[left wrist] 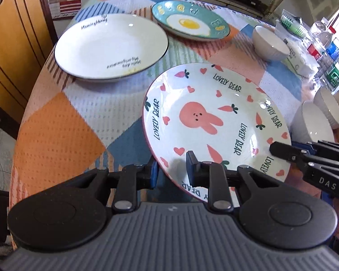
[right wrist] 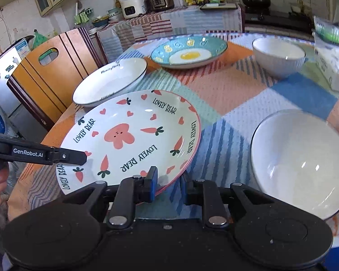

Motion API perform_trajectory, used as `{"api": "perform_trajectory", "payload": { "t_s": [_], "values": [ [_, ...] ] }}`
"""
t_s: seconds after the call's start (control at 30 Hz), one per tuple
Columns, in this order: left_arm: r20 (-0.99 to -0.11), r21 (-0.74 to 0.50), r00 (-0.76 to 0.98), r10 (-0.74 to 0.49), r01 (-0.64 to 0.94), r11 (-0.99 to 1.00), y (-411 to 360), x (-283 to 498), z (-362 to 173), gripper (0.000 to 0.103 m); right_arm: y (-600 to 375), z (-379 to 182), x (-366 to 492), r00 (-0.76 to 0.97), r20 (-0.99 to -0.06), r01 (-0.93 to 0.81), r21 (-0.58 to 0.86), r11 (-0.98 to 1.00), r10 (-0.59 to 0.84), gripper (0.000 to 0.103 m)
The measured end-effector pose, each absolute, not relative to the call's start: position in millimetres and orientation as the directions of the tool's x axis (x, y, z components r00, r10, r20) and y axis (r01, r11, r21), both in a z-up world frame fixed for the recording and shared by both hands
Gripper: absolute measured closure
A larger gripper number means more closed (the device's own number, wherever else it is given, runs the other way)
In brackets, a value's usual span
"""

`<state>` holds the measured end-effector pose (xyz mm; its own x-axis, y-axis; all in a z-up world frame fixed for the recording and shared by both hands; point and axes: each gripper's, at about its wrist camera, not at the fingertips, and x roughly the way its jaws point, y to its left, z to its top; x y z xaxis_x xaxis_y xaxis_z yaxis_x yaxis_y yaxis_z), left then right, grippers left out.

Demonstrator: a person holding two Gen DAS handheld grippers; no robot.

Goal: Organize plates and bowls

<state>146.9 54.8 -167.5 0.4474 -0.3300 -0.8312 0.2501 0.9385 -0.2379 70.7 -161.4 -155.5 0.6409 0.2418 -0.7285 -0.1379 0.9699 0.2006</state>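
Rabbit plate [left wrist: 214,122]: white, pink rim, carrots, hearts, "LOVELY BEAR" lettering; tilted, near edge raised off the patchwork cloth. White plate [left wrist: 110,45]: dark rim, black script, lying flat at 10 o'clock from the rabbit plate. Teal egg plate [left wrist: 191,20]: fried-egg design, flat, at 12 o'clock. White bowl [right wrist: 279,54]: ribbed, upright, at 2 o'clock. Large white bowl [right wrist: 302,160]: upright, at 3 o'clock, near the table edge.
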Motion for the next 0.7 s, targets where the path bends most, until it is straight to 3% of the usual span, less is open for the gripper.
{"api": "perform_trajectory", "payload": {
  "t_s": [0.2,0.7],
  "values": [
    [-0.809,-0.310,0.439,-0.390,0.245,0.919,42.2,172.9,-162.3,0.080,-185.4,-134.7,102.1,0.654,-0.721,-0.141,0.179,0.974,0.228,0.078],
    [-0.801,-0.401,0.377,-0.464,0.238,0.885,10.7,218.0,-183.3,0.080,-217.2,-151.9,176.0,0.593,-0.788,-0.120,0.116,0.986,0.165,0.081]
  ]
}}
